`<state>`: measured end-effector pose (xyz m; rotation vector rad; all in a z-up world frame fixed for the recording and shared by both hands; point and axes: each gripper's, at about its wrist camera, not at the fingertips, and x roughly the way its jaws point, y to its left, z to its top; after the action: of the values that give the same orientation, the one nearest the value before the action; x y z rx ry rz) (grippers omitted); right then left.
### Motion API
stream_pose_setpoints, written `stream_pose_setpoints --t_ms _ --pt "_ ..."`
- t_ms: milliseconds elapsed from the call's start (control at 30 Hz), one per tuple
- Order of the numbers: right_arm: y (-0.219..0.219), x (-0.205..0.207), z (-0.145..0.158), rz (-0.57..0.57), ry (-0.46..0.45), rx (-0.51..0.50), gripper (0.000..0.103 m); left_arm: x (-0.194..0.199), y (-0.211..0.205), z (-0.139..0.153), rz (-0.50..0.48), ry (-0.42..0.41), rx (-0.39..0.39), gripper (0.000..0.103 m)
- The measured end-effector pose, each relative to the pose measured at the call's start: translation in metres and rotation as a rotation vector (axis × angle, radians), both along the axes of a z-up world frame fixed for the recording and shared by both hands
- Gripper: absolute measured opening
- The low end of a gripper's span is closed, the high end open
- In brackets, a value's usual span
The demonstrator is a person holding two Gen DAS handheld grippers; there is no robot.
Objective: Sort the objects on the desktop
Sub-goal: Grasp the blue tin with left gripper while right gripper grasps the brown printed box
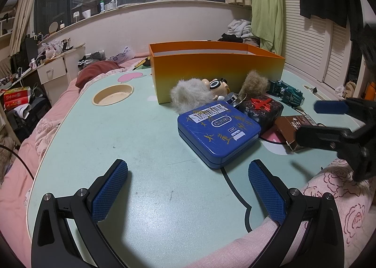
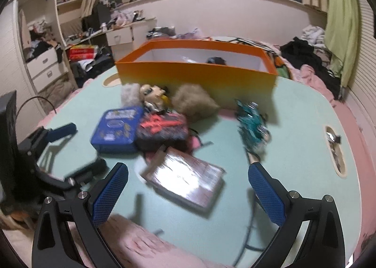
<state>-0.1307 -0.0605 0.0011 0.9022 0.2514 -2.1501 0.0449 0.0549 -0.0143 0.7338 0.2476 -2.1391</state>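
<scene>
Clutter sits tight in front of the orange box (image 1: pixel 217 72): the blue tin (image 1: pixel 218 132) touches the dark case with a red mark (image 1: pixel 262 111), two fur pompoms (image 1: pixel 188 97) flank a small figure, and the teal toy car (image 1: pixel 286 92) stands a little apart. We hold both hand-held grippers empty with jaws apart, the left hand-held gripper (image 1: pixel 188 194) low over bare tabletop (image 1: pixel 117 138), the right hand-held gripper (image 2: pixel 188 195) above the brown packet (image 2: pixel 185 181). We judge that reaching into this huddle could nudge neighbours off the edge onto the pink bedding (image 1: pixel 340 185). The box looks nearly empty; one dark item (image 2: pixel 217 60) lies inside, too blurred to name.
</scene>
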Motion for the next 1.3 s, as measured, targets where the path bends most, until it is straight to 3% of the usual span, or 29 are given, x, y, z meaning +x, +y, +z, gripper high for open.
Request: stream_pose_setpoints --t_ms 100,133,167,200,233,533,600,767,967,1033,1067,1200,1300 --pt "-0.011 -0.008 -0.007 -0.038 -0.033 0.055 0.102 0.000 0.000 0.000 -0.002 0.000 0.000 0.102" --pt "-0.012 -0.010 -0.011 -0.050 -0.046 0.067 0.097 0.000 0.000 0.000 -0.002 0.000 0.000 0.102" --pt "-0.013 -0.011 -0.015 -0.058 -0.063 0.078 0.080 0.000 0.000 0.000 -0.003 0.000 0.000 0.102" --pt "-0.010 -0.009 -0.015 -0.075 -0.039 0.079 0.078 0.000 0.000 0.000 -0.004 0.000 0.000 0.102" --pt "-0.008 -0.007 -0.015 -0.075 -0.034 0.067 0.066 0.000 0.000 0.000 -0.004 0.000 -0.001 0.102" --pt "0.026 -0.002 -0.008 -0.072 -0.034 -0.141 0.065 -0.004 -0.003 0.013 -0.030 0.016 0.040 0.102" --pt "0.025 -0.002 -0.007 -0.077 -0.050 -0.151 0.066 -0.014 -0.005 0.022 -0.036 0.011 0.041 0.102" --pt "0.029 -0.003 -0.007 -0.083 -0.059 -0.164 0.066 -0.054 -0.016 0.022 -0.048 -0.119 0.073 0.100" --pt "0.033 -0.004 -0.008 -0.081 -0.062 -0.166 0.066 -0.063 -0.036 0.022 -0.021 -0.122 0.157 0.095" --pt "0.033 -0.004 -0.008 -0.082 -0.059 -0.164 0.066 -0.064 -0.040 0.019 -0.011 -0.128 0.175 0.084" --pt "0.033 -0.004 -0.008 -0.082 -0.060 -0.165 0.066 -0.065 -0.041 0.018 -0.010 -0.135 0.179 0.085" --pt "0.034 -0.004 -0.008 -0.085 -0.067 -0.175 0.066 -0.061 -0.028 0.016 -0.059 -0.116 0.142 0.084" --pt "0.036 -0.003 -0.007 -0.088 -0.059 -0.182 0.066 -0.048 -0.008 0.021 -0.096 -0.082 0.051 0.084"
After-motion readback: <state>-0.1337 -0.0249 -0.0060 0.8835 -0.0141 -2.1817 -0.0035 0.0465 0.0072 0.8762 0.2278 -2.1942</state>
